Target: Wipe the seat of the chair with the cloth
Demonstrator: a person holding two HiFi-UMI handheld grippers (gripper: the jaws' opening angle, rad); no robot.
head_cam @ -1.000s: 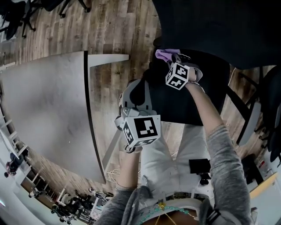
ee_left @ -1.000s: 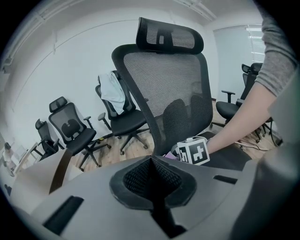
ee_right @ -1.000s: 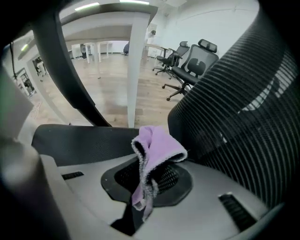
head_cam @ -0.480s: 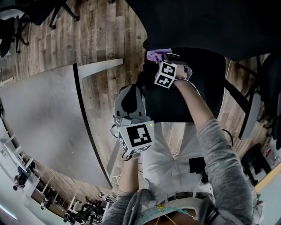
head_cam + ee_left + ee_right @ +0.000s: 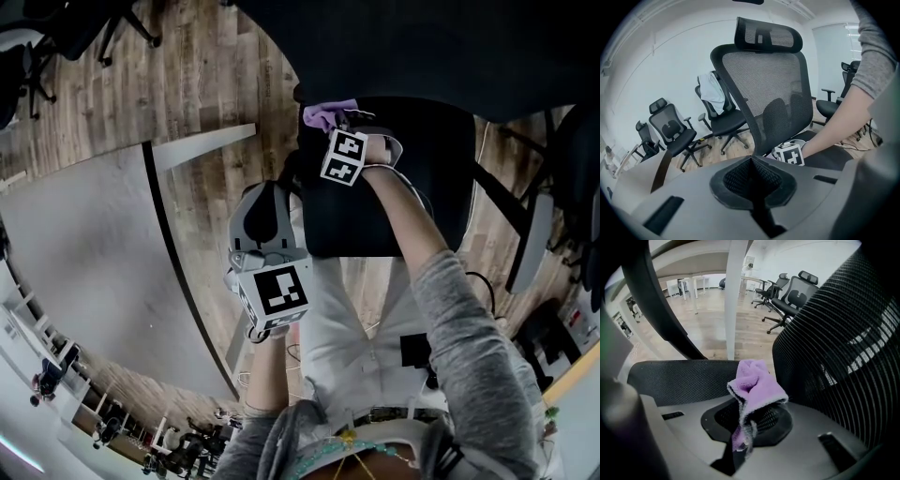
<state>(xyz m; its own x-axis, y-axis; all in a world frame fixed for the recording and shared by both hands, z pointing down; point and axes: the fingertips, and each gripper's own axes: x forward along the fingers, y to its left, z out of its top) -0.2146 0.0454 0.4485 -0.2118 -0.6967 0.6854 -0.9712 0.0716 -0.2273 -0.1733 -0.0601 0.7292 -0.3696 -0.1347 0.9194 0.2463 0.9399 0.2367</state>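
The right tool (image 5: pixel 740 441) has its jaws pinched together on a purple cloth (image 5: pixel 754 387). The cloth is soft, fuzzy terry with a paler stitched edge, bunched into a loose peak above the dark textured pads. A thin tail of it hangs down in the slot between the jaws. From the head view, the right tool (image 5: pixel 341 122) holds the cloth (image 5: pixel 323 114) at the far left corner of the chair seat (image 5: pixel 394 187), close under the backrest. I cannot tell whether the cloth touches the seat.

The seat is a black, flat pad with rounded corners and a fine woven weave (image 5: pixel 679 380). The backrest (image 5: pixel 773 84) is see-through black mesh in a curved frame, with a headrest on top.

The left tool (image 5: pixel 752 180) has its jaws closed on nothing. It is held to the left of the seat (image 5: pixel 274 202), above the wood-plank floor (image 5: pixel 216 84).

A smooth grey worktop (image 5: pixel 84 244) with a dark curved edge lies further left. A grey knit sleeve (image 5: pixel 459 328) reaches over the seat. Other black office chairs (image 5: pixel 675 131) stand behind, one with a pale garment (image 5: pixel 712 93) draped over it.
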